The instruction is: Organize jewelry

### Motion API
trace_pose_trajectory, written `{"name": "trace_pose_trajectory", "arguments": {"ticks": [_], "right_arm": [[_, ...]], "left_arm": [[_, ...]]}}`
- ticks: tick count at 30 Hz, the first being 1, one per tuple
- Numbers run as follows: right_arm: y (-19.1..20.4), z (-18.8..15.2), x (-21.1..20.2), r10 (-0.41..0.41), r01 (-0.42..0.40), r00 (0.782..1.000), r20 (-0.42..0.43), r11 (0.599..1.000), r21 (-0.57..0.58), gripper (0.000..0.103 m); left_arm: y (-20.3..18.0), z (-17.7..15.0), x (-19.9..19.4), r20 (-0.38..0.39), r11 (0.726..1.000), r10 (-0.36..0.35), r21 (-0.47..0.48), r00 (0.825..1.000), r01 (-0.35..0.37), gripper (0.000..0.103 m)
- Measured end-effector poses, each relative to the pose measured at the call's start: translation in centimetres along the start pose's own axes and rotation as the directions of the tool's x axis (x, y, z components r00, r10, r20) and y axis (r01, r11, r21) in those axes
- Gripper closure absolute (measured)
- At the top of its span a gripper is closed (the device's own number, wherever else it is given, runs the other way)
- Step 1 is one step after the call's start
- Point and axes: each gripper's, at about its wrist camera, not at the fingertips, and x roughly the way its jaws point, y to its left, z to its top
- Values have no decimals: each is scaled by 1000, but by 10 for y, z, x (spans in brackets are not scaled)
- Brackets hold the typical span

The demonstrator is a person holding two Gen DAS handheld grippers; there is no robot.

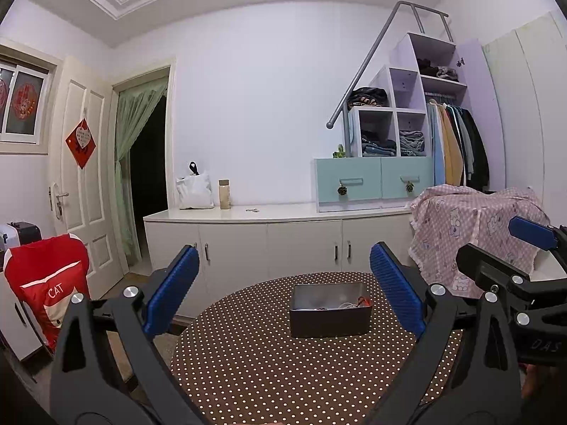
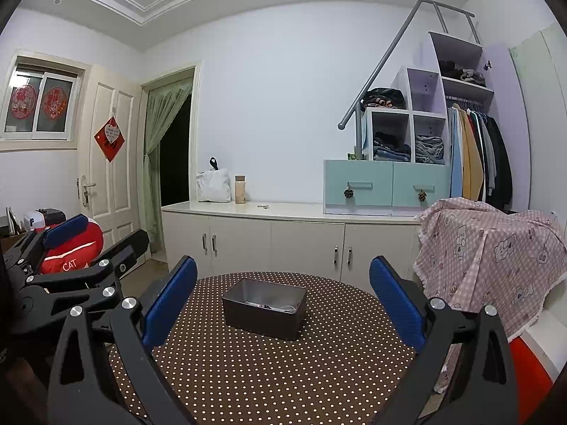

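Observation:
A dark rectangular box (image 1: 330, 310) with a metallic inside sits on the round polka-dot table (image 1: 265, 364). Small jewelry pieces (image 1: 354, 304), some red and white, lie at its bottom. My left gripper (image 1: 283, 294) is open, held above the table's near side with the box ahead between its blue pads. My right gripper (image 2: 283, 297) is also open and empty, with the box (image 2: 265, 308) ahead, left of centre. The right gripper (image 1: 496, 258) shows at the right edge of the left wrist view, and the left gripper (image 2: 92, 244) at the left of the right wrist view.
A long white cabinet (image 1: 276, 237) runs behind the table, with a white bag (image 1: 194, 191), a bottle (image 1: 224, 194) and blue drawers (image 1: 375, 182) on it. A pink cloth-covered object (image 1: 475, 226) stands right. A red cushion chair (image 1: 46, 283) stands left, near a door.

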Motion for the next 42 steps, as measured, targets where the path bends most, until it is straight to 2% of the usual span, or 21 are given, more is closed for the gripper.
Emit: {"name": "trace_pose_trajectory", "arguments": {"ticks": [42], "right_arm": [[-3, -8, 9, 3, -3, 1000, -17, 1000, 8, 8]], "left_arm": [[2, -4, 5, -15, 1000, -7, 4, 1000, 7, 8]]}}
